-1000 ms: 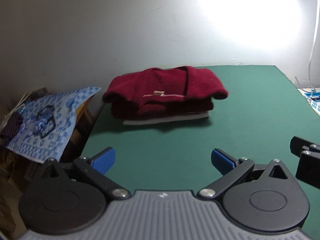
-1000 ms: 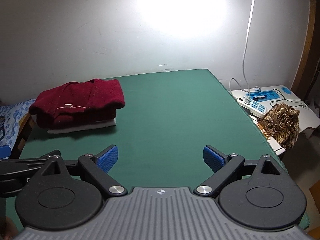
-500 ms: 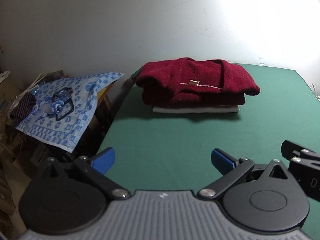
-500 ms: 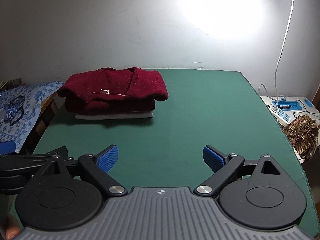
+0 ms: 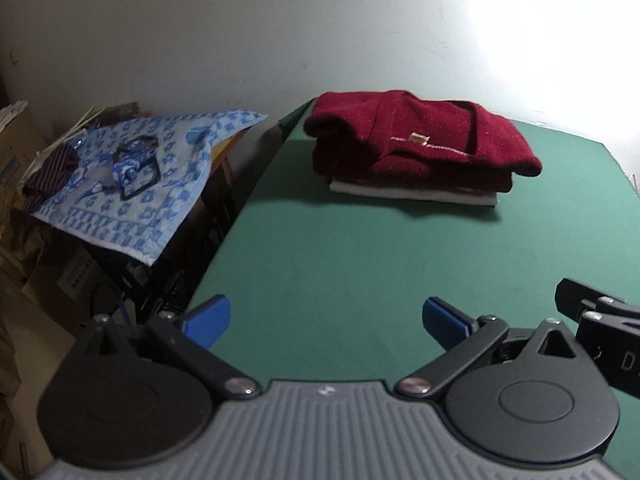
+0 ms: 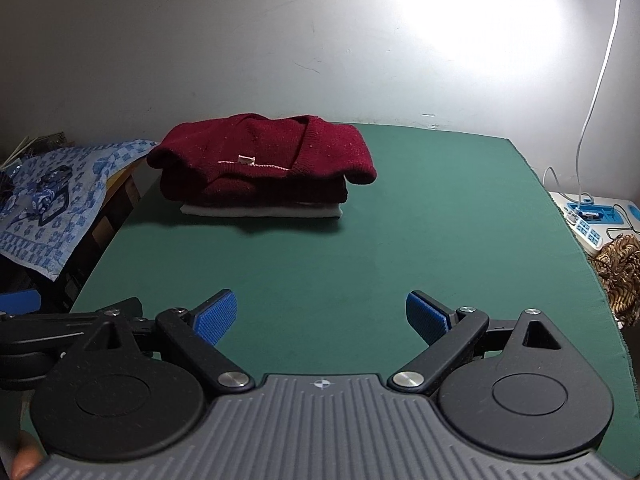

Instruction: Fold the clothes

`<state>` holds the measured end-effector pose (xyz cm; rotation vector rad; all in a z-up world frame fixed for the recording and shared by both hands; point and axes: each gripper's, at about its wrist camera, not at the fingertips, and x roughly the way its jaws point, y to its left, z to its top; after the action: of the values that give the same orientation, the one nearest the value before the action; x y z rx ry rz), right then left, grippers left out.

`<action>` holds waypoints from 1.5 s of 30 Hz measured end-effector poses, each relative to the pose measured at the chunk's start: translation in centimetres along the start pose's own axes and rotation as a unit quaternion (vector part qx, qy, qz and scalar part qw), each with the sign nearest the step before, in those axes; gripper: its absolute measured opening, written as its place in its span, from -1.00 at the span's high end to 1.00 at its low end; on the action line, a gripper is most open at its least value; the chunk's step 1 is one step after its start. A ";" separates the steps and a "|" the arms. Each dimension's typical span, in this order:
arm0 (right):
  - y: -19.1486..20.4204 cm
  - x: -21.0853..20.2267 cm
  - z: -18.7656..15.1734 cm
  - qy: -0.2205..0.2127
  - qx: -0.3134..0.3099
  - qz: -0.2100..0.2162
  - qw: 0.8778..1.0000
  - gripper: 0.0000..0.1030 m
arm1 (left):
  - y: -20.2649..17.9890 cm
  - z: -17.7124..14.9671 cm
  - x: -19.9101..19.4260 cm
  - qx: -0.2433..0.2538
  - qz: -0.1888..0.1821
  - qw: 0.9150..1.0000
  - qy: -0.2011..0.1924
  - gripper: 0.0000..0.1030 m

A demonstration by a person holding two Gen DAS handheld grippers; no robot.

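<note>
Folded clothes sit at the far left end of the green table (image 6: 400,248): a maroon knit sweater (image 6: 264,164) lies on top of a flat white garment (image 6: 260,211), the two squared into one neat stack near the wall. Both tools are empty. The left gripper (image 5: 324,318) hovers over the table's near left edge with its blue pads spread wide, and the right gripper (image 6: 320,316) hangs beside it with jaws just as far apart, nothing between them.

Off the table's left edge, a blue patterned cloth (image 5: 148,176) is draped over boxes, with a small bundle on it that may be a rolled garment, though the view there is too dim to be sure. Judging by the finished stack, the step in hand is fetching the next piece. To do it well, reach the left tool toward that cloth, pinch a single layer at a corner or hem rather than a bunch, and carry it to the bare middle of the table, well clear of the stack.
</note>
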<state>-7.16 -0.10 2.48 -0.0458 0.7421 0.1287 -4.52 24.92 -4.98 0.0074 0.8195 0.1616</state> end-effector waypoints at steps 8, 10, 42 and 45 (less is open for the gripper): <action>0.6 0.2 -0.1 0.004 0.002 0.002 1.000 -0.82 | 0.4 -0.5 -0.4 0.008 0.019 1.000 -0.017 -0.99; 0.5 0.3 0.0 0.006 0.004 0.000 1.000 -0.82 | 0.5 -0.5 -0.5 0.009 0.014 1.000 -0.019 -0.99; 1.4 1.2 0.9 0.008 0.012 -0.023 1.000 -0.82 | 0.8 1.3 1.2 0.017 0.000 1.000 -0.022 -0.99; 1.4 1.4 1.0 0.010 0.013 -0.022 1.000 -0.82 | 0.7 1.4 1.4 0.019 0.004 1.000 -0.022 -0.99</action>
<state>-5.64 1.48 2.23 -0.0378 0.7623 0.0767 -2.63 25.87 -4.99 0.0498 0.7783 0.1534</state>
